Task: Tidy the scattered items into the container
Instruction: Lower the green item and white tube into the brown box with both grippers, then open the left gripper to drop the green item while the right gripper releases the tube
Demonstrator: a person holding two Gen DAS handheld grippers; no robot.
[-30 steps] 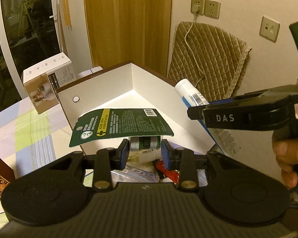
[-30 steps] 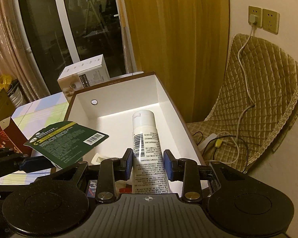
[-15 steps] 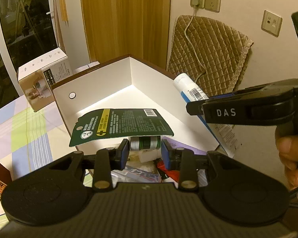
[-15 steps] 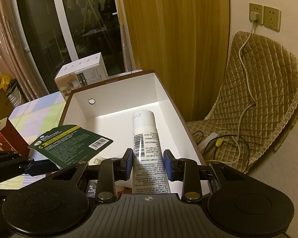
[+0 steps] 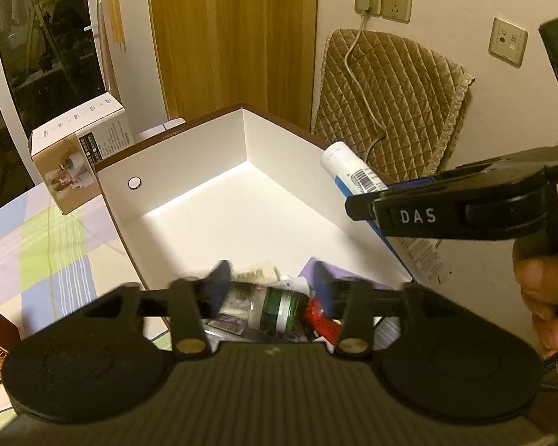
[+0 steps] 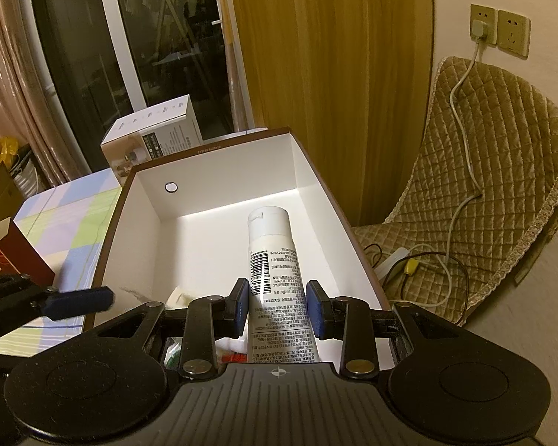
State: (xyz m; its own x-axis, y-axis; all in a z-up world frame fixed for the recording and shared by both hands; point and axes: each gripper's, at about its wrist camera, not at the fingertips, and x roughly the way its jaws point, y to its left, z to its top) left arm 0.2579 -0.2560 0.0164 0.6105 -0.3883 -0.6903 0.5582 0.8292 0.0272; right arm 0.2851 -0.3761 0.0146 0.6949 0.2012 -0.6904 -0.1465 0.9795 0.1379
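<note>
Seen from the left wrist, the white container (image 5: pixel 219 223) stands on the checked bench (image 5: pixel 44 256), its far half bare while a green-banded jar (image 5: pixel 279 306), a red packet (image 5: pixel 321 321) and other small packets lie heaped at its near end, so the tidying looks well under way though not finished; the left claw (image 5: pixel 269 282) hangs over that near end with its jaws opening, blurred by the motion, and nothing is pinched between them, the jar lying below them rather than in their grip; at the container's right rim the right claw (image 5: pixel 357 210) reaches in from the side, a person's hand (image 5: pixel 539 297) behind it, carrying a white tube (image 5: pixel 348 171) whose capped end juts over the rim. Seen from the right wrist, the same container (image 6: pixel 148 230) fills the middle of the frame; the right claw (image 6: pixel 277 308) is set narrow and clamped on the white tube (image 6: pixel 275 260), which points cap-first over the container's floor and is not yet laid down, so this item is judged still to go in; the left claw (image 6: pixel 108 297) shows at the container's left rim; a white carton (image 6: pixel 156 137) beyond the container's far wall and a red box (image 6: pixel 7 260) to its left stay out on the bench.
</note>
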